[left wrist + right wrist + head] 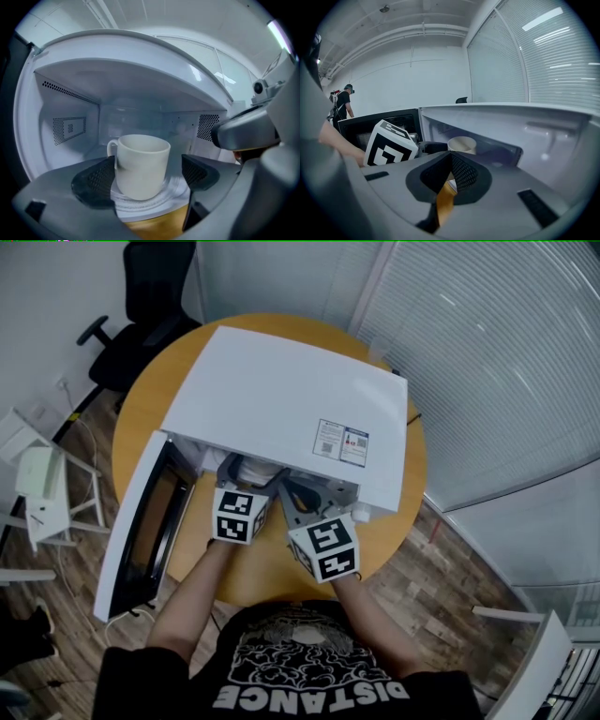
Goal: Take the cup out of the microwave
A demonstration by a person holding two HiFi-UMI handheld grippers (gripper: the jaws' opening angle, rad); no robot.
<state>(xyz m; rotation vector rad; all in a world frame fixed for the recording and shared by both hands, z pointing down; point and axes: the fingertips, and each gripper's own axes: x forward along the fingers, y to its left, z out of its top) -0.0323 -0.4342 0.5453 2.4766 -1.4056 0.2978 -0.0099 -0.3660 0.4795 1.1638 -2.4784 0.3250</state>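
A white microwave (300, 409) stands on a round wooden table (267, 570) with its door (141, 531) swung open to the left. Inside it a white cup (140, 164) stands upright on the glass turntable (176, 191), handle to the back left. My left gripper (147, 174) reaches into the cavity, open, with the cup between its jaws; the right pad (197, 171) stands clear of the cup and the left pad sits close beside it. My right gripper (451, 161) hovers just outside the opening, shut on nothing. From there the cup's rim (461, 144) shows.
The microwave's roof hangs low over the cup, and the cavity walls close in on both sides. A black office chair (141, 306) stands behind the table and white furniture (37, 488) at the left. A person (344, 101) stands far off in the room.
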